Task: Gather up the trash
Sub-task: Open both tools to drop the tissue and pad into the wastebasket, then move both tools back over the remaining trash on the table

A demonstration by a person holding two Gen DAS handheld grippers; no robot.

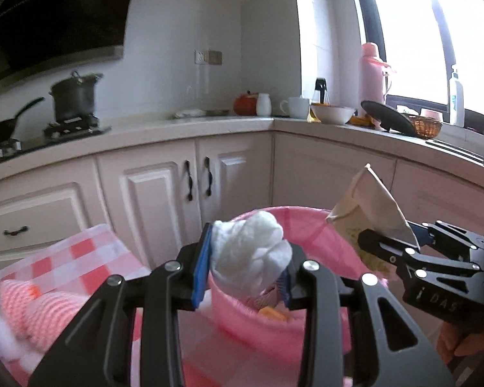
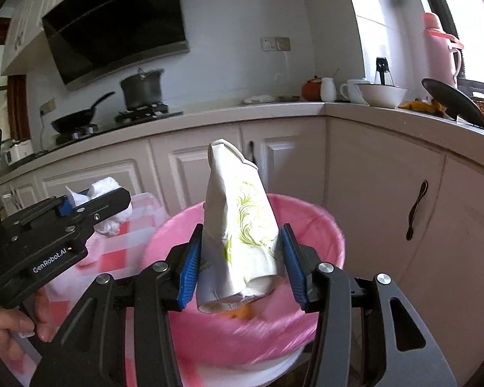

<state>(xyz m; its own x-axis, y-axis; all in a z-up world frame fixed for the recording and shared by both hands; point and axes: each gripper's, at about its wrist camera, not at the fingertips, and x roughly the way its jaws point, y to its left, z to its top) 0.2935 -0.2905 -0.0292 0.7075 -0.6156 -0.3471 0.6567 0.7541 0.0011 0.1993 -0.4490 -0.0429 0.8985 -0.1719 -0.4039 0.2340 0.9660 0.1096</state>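
Now the left gripper (image 1: 245, 266) pinches a crumpled white tissue (image 1: 250, 256) between its 2 blue-padded fingers (image 1: 200, 269), above the near rim of the pink-lined bin (image 1: 306, 222). Beside it, the right gripper (image 2: 240, 264) clamps a white paper bag (image 2: 238, 229) upright between its fingers (image 2: 188, 266), over the bin's opening.

Legible markings: "GenRobot.AI", printed in white on the black metal body of the left gripper (image 2: 93, 204), visible in the right wrist view. Partial white lettering "DAS" appears on the black body of the right gripper (image 1: 387, 245), left wrist view.
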